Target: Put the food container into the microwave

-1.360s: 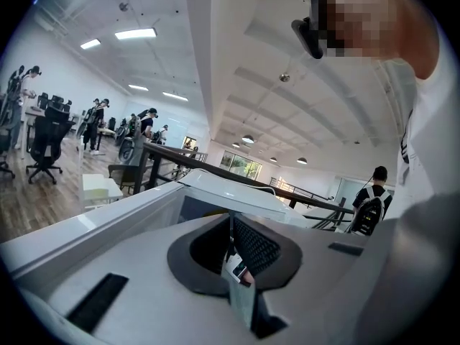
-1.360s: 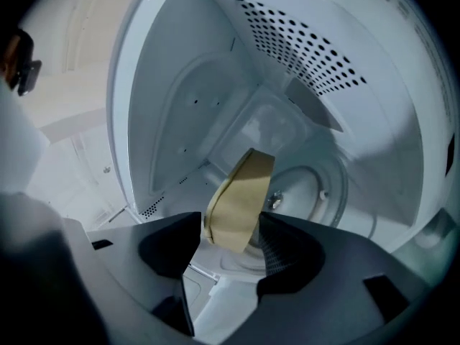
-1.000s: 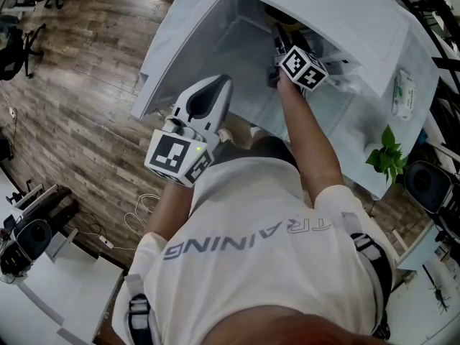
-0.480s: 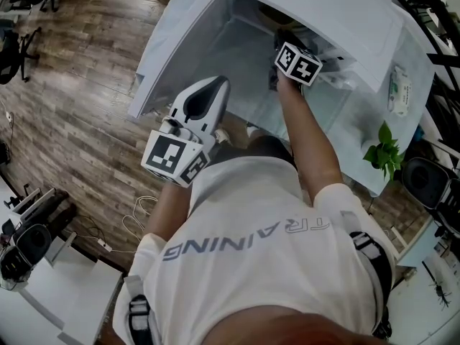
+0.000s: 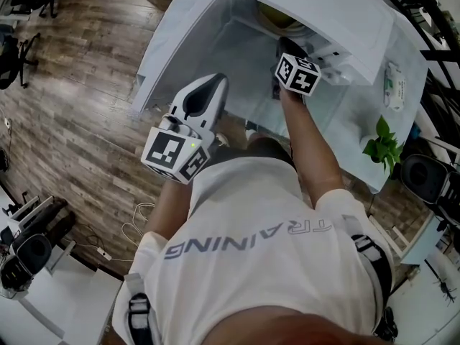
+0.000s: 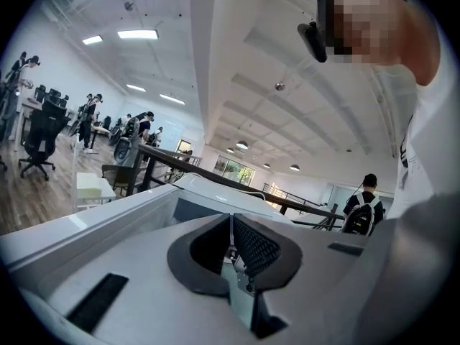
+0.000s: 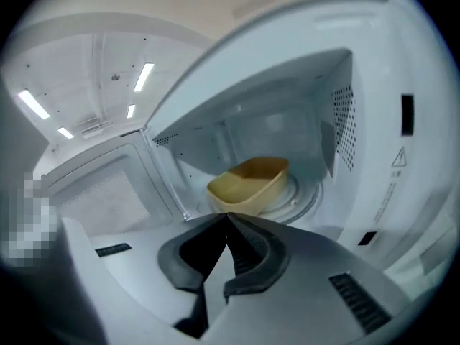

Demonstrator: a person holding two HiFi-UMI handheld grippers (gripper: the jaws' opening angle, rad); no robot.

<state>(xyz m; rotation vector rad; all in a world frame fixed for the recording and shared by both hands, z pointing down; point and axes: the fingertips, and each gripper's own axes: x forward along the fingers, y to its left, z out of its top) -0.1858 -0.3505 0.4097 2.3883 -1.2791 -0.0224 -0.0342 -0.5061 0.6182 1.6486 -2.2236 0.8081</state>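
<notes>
A yellow food container (image 7: 250, 184) sits on the glass turntable (image 7: 302, 200) inside the white microwave (image 5: 338, 13), free of both grippers. In the head view only its rim (image 5: 279, 16) shows under the top of the microwave. The microwave door (image 5: 180, 42) stands wide open to the left. My right gripper (image 7: 227, 214) is shut and empty, just in front of the cavity with a gap to the container; in the head view the right gripper (image 5: 287, 52) is at the opening. My left gripper (image 5: 214, 83) is shut and empty, held near the person's chest and pointing up.
The microwave stands on a white table (image 5: 359, 157) with a small green plant (image 5: 381, 146) and a white packet (image 5: 394, 85) at its right. Wood floor (image 5: 65, 121) lies to the left, with office chairs (image 5: 18, 49) and cables (image 5: 136, 210). Other people stand far off in the left gripper view.
My right gripper has drawn back a little from the microwave cavity, and more of the yellow container shows. The left gripper has barely moved.
</notes>
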